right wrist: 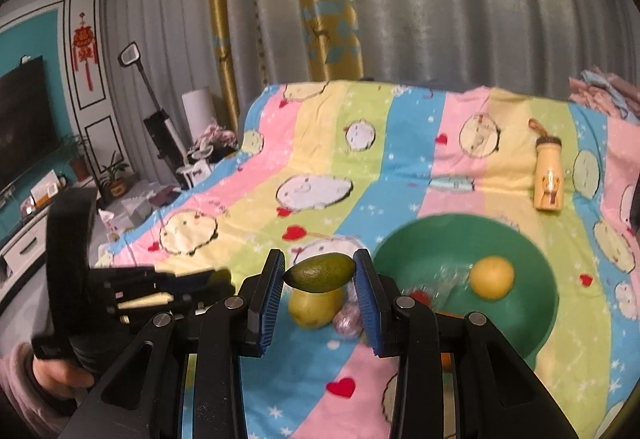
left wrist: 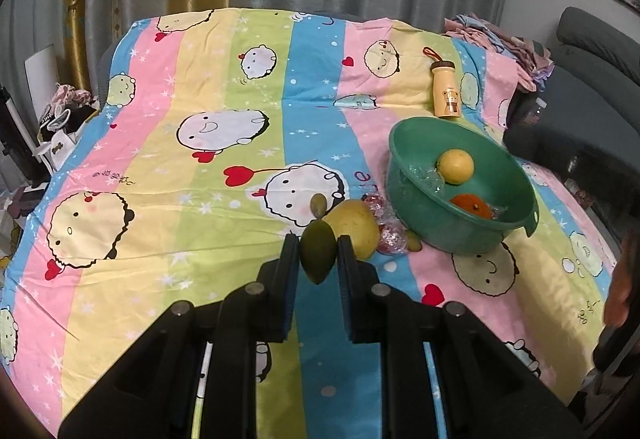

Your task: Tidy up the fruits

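My left gripper (left wrist: 318, 243) is shut on a dark green fruit (left wrist: 318, 252), held above the cloth just left of the green basin (left wrist: 516, 183). My right gripper (right wrist: 321, 259) is shut on a green avocado-like fruit (right wrist: 321, 272), held sideways above the cloth left of the basin (right wrist: 532, 251). The basin holds a yellow citrus (left wrist: 455, 166), an orange (left wrist: 471, 205) and clear wrappers. Beside the basin on the cloth lie a large yellow pear-like fruit (left wrist: 355, 228), a small green fruit (left wrist: 318, 204) and wrapped red fruits (left wrist: 390, 237). The left gripper body shows in the right wrist view (right wrist: 132, 291).
A yellow bottle (left wrist: 445, 89) stands behind the basin on the striped cartoon cloth (left wrist: 200, 167). Folded clothes (left wrist: 504, 43) lie at the far right corner. A dark sofa (left wrist: 592, 87) is to the right, curtains behind, clutter on the floor at left.
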`<state>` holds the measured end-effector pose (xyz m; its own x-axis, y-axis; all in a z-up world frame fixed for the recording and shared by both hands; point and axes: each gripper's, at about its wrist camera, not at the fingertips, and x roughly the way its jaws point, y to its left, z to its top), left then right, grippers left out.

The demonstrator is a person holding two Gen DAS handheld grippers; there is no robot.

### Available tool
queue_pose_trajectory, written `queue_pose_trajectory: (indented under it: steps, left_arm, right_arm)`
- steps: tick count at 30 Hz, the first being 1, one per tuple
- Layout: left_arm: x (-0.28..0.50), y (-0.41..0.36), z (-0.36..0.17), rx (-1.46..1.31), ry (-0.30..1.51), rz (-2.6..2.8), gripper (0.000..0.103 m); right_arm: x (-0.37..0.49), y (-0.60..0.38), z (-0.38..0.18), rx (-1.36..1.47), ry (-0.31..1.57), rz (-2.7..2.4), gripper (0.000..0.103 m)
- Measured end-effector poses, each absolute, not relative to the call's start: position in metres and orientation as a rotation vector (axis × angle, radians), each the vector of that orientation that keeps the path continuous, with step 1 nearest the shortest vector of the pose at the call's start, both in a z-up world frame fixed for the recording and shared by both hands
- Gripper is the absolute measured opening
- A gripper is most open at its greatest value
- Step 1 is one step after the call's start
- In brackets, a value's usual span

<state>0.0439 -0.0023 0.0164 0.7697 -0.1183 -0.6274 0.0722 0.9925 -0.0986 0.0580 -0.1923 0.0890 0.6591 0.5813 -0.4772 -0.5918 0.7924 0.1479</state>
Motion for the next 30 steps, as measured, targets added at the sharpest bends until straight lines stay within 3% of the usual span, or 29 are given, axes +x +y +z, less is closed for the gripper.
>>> queue_pose_trajectory:
  steps: [30]
  left_arm:
    - [0.050, -0.073, 0.032, 0.186, 0.651, -0.060, 0.019]
  right_arm:
    - [0.077, -0.232, 0.083, 0.077, 0.544, 0.664, 0.037]
